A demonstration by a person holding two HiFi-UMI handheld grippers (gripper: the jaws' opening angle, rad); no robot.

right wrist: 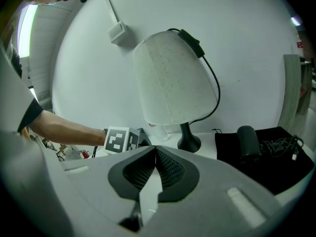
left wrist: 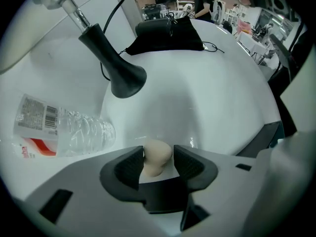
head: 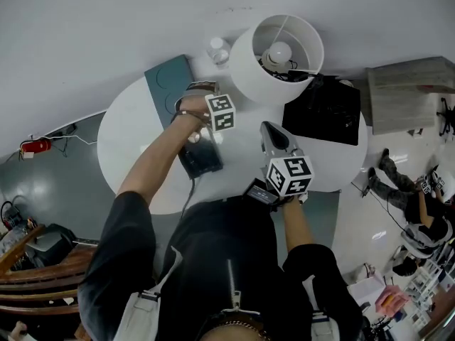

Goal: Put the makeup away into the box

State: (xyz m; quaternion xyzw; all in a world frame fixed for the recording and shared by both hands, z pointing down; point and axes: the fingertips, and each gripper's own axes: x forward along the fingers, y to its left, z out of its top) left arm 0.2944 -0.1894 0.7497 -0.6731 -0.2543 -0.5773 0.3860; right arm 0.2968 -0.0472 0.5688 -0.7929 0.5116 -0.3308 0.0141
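A beige makeup sponge (left wrist: 157,156) rests on the white table between the pads of my left gripper (left wrist: 158,159), and both pads touch its sides. In the head view that gripper (head: 201,130) points steeply down beside a dark open box (head: 202,159), whose edge also shows in the left gripper view as a dark corner (left wrist: 261,136). My right gripper (head: 270,130) hangs over the table's near middle. Its jaws (right wrist: 154,154) meet with nothing between them.
A lamp with a white shade (head: 277,55) and black foot (left wrist: 121,75) stands at the back of the round table (head: 124,148). A clear plastic bottle (left wrist: 64,130) lies near the sponge. A black bag (head: 323,111) and a teal board (head: 165,84) lie there too.
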